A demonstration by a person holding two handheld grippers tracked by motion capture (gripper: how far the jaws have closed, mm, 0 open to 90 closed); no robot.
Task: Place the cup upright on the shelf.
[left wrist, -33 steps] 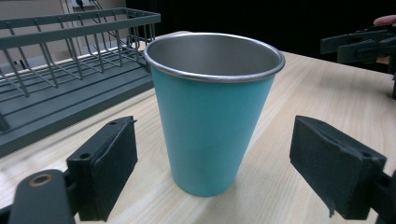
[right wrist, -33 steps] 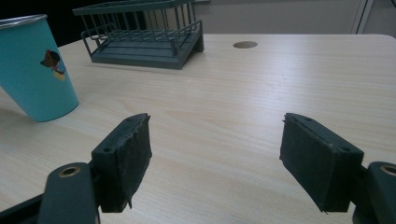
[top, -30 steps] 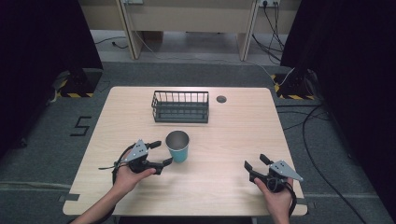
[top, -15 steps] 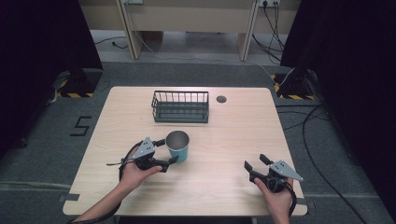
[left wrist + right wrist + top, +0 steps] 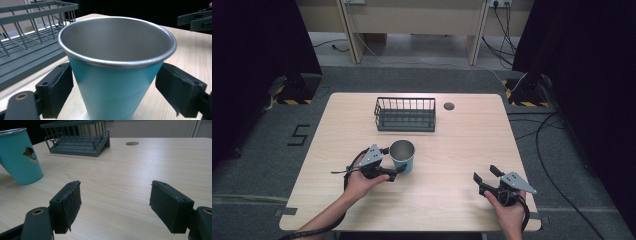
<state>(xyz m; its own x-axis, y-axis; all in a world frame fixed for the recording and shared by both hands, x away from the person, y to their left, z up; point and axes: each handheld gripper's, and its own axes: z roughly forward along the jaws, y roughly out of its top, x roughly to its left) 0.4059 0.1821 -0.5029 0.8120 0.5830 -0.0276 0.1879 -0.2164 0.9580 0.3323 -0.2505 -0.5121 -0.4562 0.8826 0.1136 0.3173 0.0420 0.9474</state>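
A teal metal cup (image 5: 402, 156) stands upright on the wooden table (image 5: 462, 145), just in front of a dark wire basket (image 5: 405, 114). My left gripper (image 5: 393, 160) is open, with one jaw on each side of the cup. In the left gripper view the cup (image 5: 117, 70) sits between the two pads (image 5: 58, 90), close to them but not squeezed. My right gripper (image 5: 485, 173) rests open near the front right of the table, with nothing between its jaws. The right gripper view has the cup (image 5: 21, 157) far off at the left, bearing a small picture.
The empty wire basket (image 5: 77, 142) lies at the back middle of the table. A round cable hole (image 5: 449, 106) sits right of it. My right gripper (image 5: 197, 20) appears far off in the left gripper view. Bare wood lies between the cup and that gripper.
My left gripper has slid forward and right, so the cup now stands between its open jaws. The cup and the right gripper have stayed where they were.
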